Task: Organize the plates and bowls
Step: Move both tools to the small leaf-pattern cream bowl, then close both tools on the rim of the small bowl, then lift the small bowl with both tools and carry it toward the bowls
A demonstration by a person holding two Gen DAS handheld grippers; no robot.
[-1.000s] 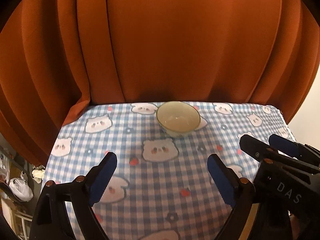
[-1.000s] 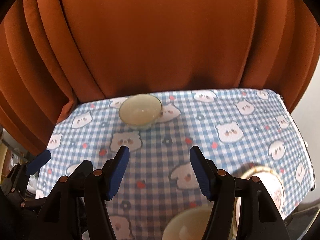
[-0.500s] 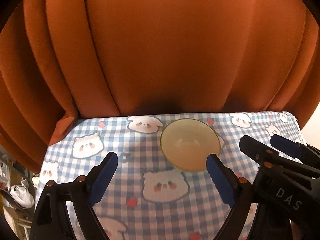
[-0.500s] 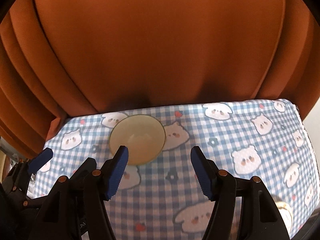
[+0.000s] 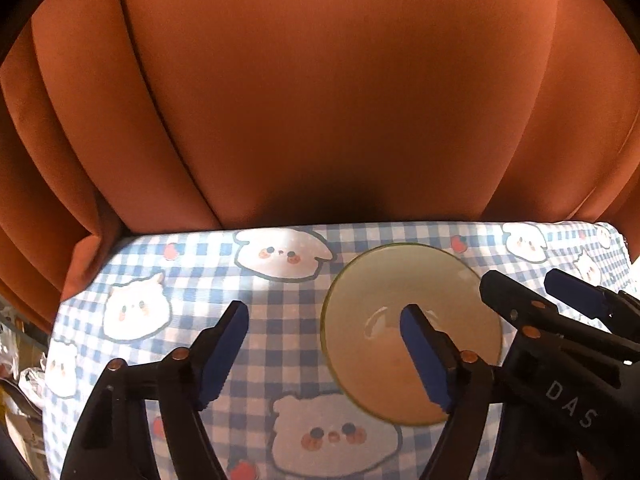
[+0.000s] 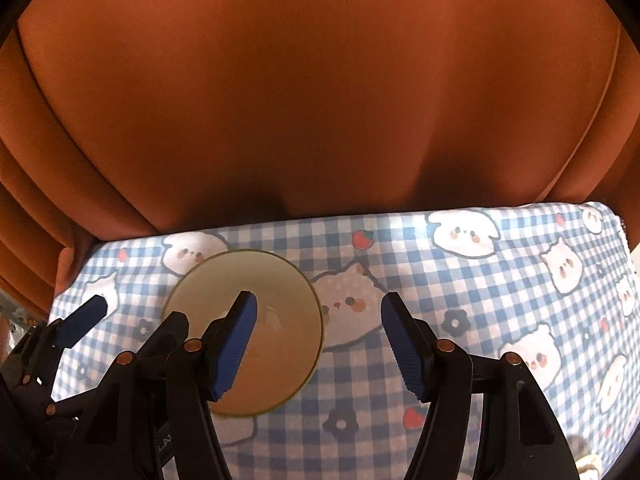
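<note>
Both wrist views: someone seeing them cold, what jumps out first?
The pleated rust-orange curtain fills the upper half of both views, behind the table. Below it lies the blue-and-white checked tablecloth printed with cartoon animals, bearing one pale round translucent bowl near its far edge. Both black claws with blue pads, left claw and right claw, hang open side by side, each with one finger over the bowl.

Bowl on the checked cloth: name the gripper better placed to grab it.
Left, narrowly. The left gripper and right gripper each straddle the rim of the bowl, on opposite sides, but the left's jaws have just been closing with the rim between them; no pad presses yet.
</note>
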